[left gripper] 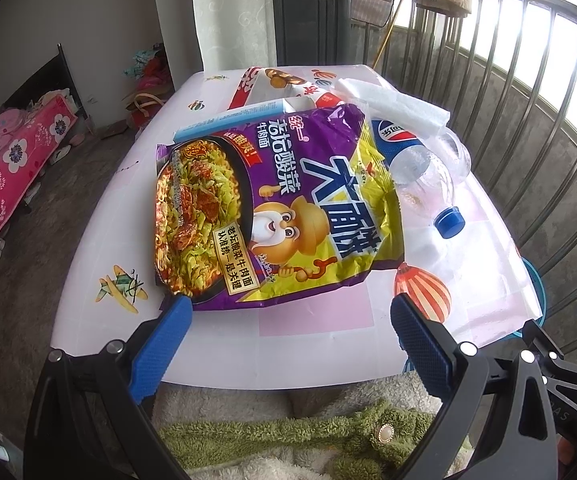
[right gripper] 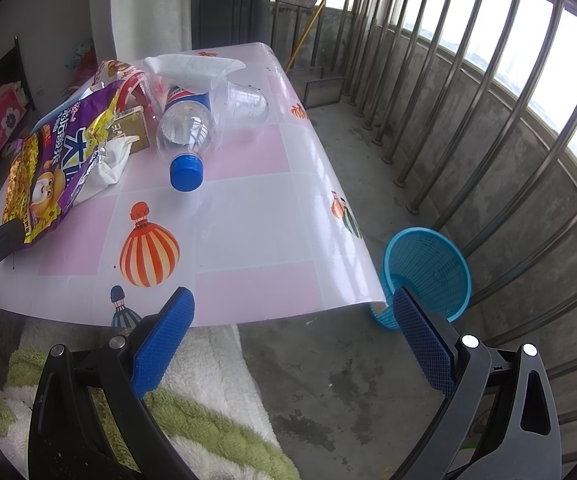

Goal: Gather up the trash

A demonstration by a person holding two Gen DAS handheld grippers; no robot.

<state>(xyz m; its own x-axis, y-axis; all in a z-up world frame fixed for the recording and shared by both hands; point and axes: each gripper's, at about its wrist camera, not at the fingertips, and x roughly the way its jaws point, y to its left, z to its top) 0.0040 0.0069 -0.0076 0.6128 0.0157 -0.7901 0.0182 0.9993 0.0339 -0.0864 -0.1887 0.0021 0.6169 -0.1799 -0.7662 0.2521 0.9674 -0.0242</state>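
A large purple and yellow noodle bag (left gripper: 264, 208) (right gripper: 48, 164) lies flat on the table (left gripper: 308, 340). Beside it lies an empty plastic bottle (left gripper: 420, 176) (right gripper: 186, 136) with a blue cap, a clear plastic cup (right gripper: 244, 104), white paper (left gripper: 400, 104) (right gripper: 192, 66) and a red and white wrapper (left gripper: 272, 84). My left gripper (left gripper: 288, 312) is open just short of the bag's near edge. My right gripper (right gripper: 294, 304) is open over the table's near right corner, holding nothing. A blue mesh bin (right gripper: 428, 272) stands on the floor right of the table.
Metal railing bars (right gripper: 468, 80) run along the right side behind the bin. A bed with a pink floral cover (left gripper: 12, 168) stands at the left. A person's fluffy white and green garment (left gripper: 288, 440) fills the space under both grippers.
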